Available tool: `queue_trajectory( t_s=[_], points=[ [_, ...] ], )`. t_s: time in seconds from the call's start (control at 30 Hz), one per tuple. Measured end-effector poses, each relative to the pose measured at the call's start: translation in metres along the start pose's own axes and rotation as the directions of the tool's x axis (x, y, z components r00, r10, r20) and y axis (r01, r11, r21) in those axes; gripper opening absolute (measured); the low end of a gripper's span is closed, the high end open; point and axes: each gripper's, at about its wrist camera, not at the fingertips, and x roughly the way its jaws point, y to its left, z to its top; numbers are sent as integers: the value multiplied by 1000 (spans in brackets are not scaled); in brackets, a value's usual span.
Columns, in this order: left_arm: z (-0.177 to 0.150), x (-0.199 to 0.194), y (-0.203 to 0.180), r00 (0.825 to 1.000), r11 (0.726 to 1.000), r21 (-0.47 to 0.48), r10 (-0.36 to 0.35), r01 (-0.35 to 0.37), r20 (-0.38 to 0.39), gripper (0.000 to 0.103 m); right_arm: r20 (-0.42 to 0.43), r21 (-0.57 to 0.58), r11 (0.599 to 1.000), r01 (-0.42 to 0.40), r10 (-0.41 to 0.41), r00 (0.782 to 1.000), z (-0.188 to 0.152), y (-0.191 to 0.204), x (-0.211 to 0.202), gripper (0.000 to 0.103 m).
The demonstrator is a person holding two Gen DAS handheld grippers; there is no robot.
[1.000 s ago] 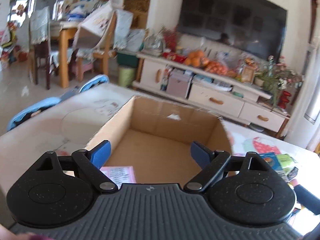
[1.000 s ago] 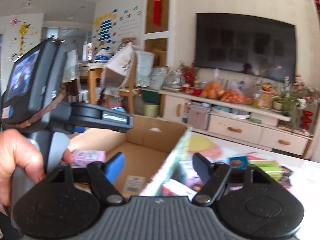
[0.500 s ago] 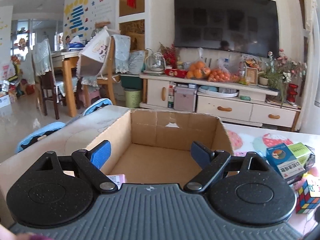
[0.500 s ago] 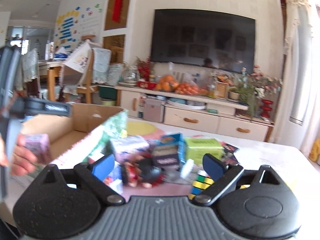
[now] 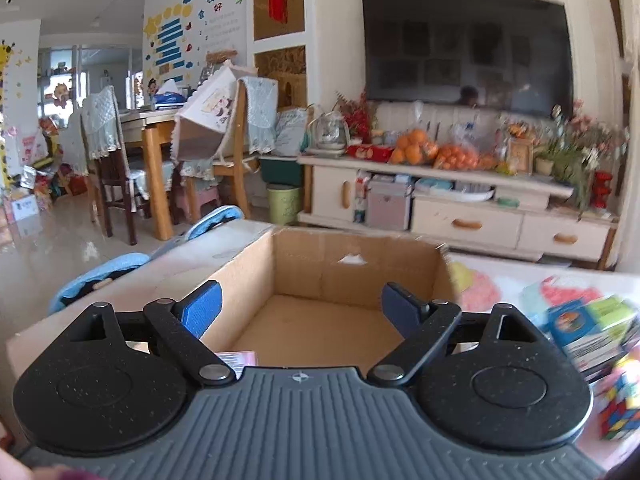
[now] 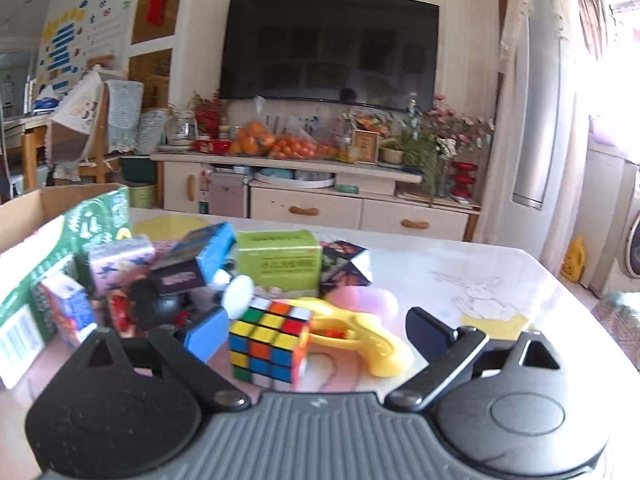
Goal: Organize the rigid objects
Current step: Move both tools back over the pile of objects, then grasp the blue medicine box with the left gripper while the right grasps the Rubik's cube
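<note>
An open cardboard box (image 5: 256, 264) stands on the table; a pink packet (image 5: 240, 360) lies in its near corner. My left gripper (image 5: 300, 308) is open and empty, hovering over the box's near edge. In the right wrist view my right gripper (image 6: 316, 330) is open and empty, with a Rubik's cube (image 6: 268, 344) between its fingers and a yellow plastic toy (image 6: 360, 340) beside the cube. Behind lie a green box (image 6: 280, 262), a blue-and-black box (image 6: 196, 260), a pink box (image 6: 120, 260) and a black-and-red toy (image 6: 152, 308). The pile also shows in the left wrist view (image 5: 588, 332).
A tall green-and-white carton (image 6: 48, 276) leans against the cardboard box's wall (image 6: 24, 212). The table (image 6: 460, 272) has a patterned pale cover. Beyond stand a TV cabinet (image 6: 320, 196) with oranges, and a dining table with chairs (image 5: 160, 148).
My right gripper has swung right, from the cardboard box to the pile, and now frames the Rubik's cube. My left gripper has tilted up slightly over the box.
</note>
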Motion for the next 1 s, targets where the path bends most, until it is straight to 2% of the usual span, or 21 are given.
queue_trajectory(
  t_s=[0.07,0.17,0.27,0.33,0.53,0.63,0.87,1.0],
  points=[
    [2,-9,-7,999,999,-6,-45,45,15,103,-11,2,1000,18,-18,1000,-2,-8,4,102],
    [2,-20,-23,994,994,25,-110,109,25,103,-33,25,1000,16,-15,999,-5,-20,9,102],
    [1,-29,-38,982,981,56,-188,188,1,103,-51,15,999,35,-34,998,-7,-28,14,102],
    [0,-33,-50,972,969,71,-235,236,-20,103,-59,30,999,20,-18,998,-9,-32,15,102],
    [-7,-31,-86,919,922,73,-368,381,-143,103,-65,18,996,-90,91,994,-11,-19,18,102],
    [-10,-22,-103,883,896,60,-420,440,-207,103,-72,-25,993,-115,113,991,-12,-4,26,102],
    [-15,12,-147,839,874,52,-446,484,-312,103,-113,-33,987,-157,153,982,-13,9,47,102],
    [-19,33,-160,831,877,50,-432,477,-350,103,-131,-40,986,-165,159,979,-14,9,55,102]
  ],
)
